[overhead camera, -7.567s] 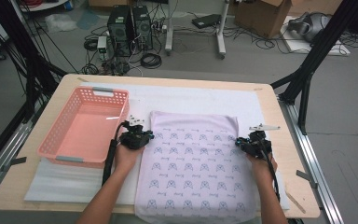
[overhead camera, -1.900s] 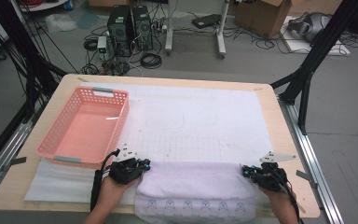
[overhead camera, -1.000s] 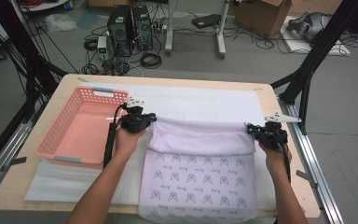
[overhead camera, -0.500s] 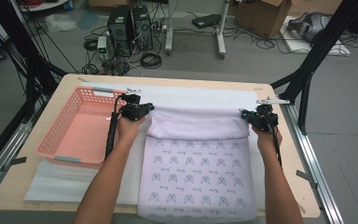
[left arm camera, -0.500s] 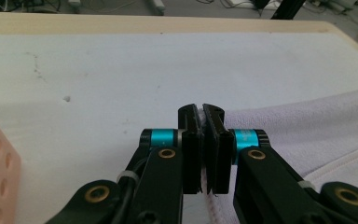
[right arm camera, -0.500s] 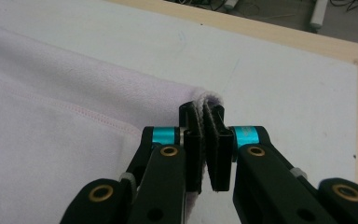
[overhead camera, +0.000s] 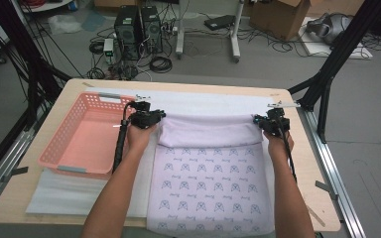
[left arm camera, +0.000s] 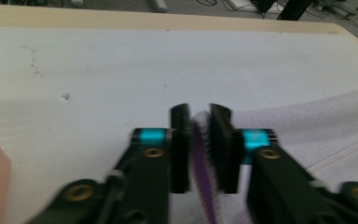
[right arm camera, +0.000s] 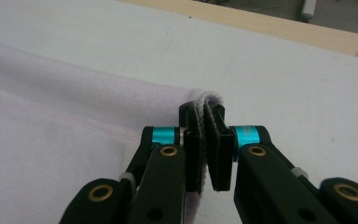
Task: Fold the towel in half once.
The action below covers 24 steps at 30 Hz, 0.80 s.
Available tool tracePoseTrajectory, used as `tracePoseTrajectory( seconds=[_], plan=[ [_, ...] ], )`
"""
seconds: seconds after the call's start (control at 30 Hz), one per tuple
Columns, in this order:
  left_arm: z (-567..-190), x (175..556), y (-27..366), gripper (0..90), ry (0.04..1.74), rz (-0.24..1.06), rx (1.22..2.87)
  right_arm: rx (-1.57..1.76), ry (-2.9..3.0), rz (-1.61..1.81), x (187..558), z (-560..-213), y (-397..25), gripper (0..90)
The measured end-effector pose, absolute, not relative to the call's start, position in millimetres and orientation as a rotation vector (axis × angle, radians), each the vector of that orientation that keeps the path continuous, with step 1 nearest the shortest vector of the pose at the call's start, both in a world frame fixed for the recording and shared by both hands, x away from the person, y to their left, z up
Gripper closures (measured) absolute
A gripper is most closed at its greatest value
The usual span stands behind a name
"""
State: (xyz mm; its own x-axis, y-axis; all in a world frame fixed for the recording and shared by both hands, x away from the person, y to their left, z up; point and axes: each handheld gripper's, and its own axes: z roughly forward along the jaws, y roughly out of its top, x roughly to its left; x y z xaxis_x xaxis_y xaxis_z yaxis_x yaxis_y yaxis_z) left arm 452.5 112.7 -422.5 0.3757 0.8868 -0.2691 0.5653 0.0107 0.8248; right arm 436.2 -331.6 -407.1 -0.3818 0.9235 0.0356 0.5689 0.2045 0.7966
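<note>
Blanket (overhead camera: 211, 188) near edge cut off by frame bottom; pinched corners hidden between jaws

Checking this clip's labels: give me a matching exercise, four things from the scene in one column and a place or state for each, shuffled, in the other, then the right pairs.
Things:
1. left tool
2. right tool
3. pink basket
4. lilac cloth

Places or states:
A. empty, at the table's left side
B. shut on the cloth's far right corner
C. spread flat, printed side up, far edge folded over
D. shut on the cloth's far left corner

Pairs: 1-D, 2-B, 3-A, 4-C
</note>
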Motion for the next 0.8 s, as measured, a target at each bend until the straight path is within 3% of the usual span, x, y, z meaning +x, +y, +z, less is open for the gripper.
tracePoseTrajectory(
  seconds=[0.07, 0.17, 0.43, 0.6, 0.73, 0.8],
  plan=[
    [-422, 451, 113, 60.8, 1.294, 0.386, 1.685, 1.405, 2.034, 1.04, 436, -409, -332, 75.6],
    [-421, 447, 111, 55.4, 1.279, 0.342, 1.719, 1.443, 2.015, 1.093, 434, -407, -335, 68.6],
    [-419, 436, 102, 48.4, 1.244, 0.328, 1.836, 1.429, 2.07, 1.104, 422, -400, -338, 66.9],
    [-435, 430, 103, 53.6, 1.292, 0.311, 1.841, 1.458, 2.112, 1.064, 417, -414, -338, 66.6],
    [-439, 424, 100, 69.1, 1.262, 0.343, 1.881, 1.474, 2.138, 1.035, 417, -423, -335, 66.5],
    [-441, 421, 99, 79.8, 1.249, 0.367, 1.891, 1.492, 2.142, 1.034, 416, -425, -336, 74.8]
  ],
)
